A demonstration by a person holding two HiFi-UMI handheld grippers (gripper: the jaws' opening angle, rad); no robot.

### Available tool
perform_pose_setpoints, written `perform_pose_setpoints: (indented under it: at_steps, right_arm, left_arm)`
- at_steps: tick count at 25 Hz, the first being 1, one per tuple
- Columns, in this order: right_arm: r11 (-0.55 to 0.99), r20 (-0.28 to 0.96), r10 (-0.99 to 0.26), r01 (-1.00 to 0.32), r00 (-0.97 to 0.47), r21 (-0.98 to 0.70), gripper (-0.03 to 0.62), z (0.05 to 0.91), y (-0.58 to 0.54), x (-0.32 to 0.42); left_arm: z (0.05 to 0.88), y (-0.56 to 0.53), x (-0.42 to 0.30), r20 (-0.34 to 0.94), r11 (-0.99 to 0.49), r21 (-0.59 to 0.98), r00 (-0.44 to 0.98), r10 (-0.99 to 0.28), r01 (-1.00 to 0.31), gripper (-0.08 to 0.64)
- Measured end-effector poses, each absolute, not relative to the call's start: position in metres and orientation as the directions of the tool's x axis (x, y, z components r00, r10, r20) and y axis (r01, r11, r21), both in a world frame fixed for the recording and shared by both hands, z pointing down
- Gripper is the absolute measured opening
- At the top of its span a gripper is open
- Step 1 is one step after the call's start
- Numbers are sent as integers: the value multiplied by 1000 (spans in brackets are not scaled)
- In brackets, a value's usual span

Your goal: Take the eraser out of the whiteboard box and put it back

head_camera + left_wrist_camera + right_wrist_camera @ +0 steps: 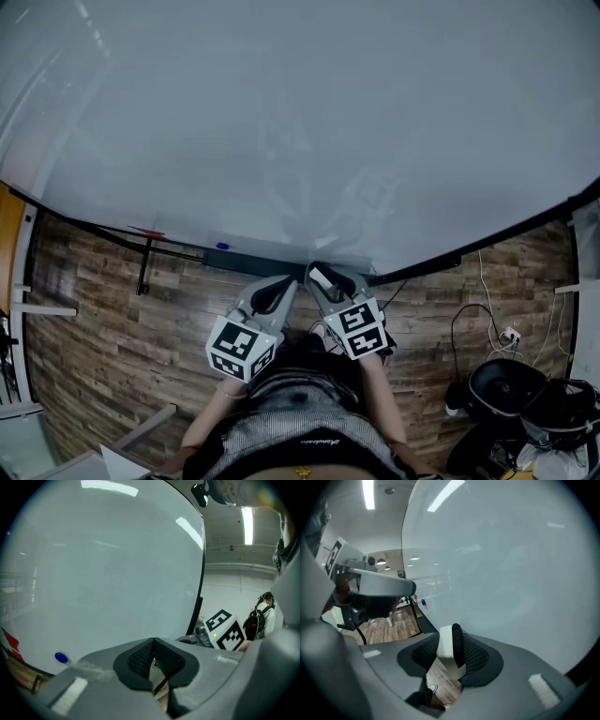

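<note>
Presently, two grippers are recorded before one whiteboard (300, 122). One eraser (450, 649), white with a black face, is clamped upright in the right gripper (323, 275), near the board's lower edge. The left gripper (153, 642) is closed, pads met, nothing held.

Grey plastic left gripper (286, 283) and right gripper (321, 275), black mesh-textured pads (140, 658), white cubes (243, 348) with black square markers, person's grey speckled top (291, 412)
</note>
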State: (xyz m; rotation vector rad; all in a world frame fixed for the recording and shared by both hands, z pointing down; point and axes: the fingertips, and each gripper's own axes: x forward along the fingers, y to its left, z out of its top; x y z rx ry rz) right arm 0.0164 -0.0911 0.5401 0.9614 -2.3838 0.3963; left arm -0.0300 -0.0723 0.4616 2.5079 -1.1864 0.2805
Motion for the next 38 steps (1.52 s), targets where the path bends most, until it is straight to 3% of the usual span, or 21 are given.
perform_pose_setpoints:
  at_steps: [26, 38]
  right_arm:
    - [695, 559, -562, -715, -609, -81, 155, 541, -98, 22]
    - [694, 499, -588, -714, -636, -93, 204, 537, -90, 25]
  left_arm:
    - [462, -76, -23, 328, -595, 226, 635, -699, -772, 2]
    - [465, -70, -21, 334, -601, 226, 640, -692, -767, 0]
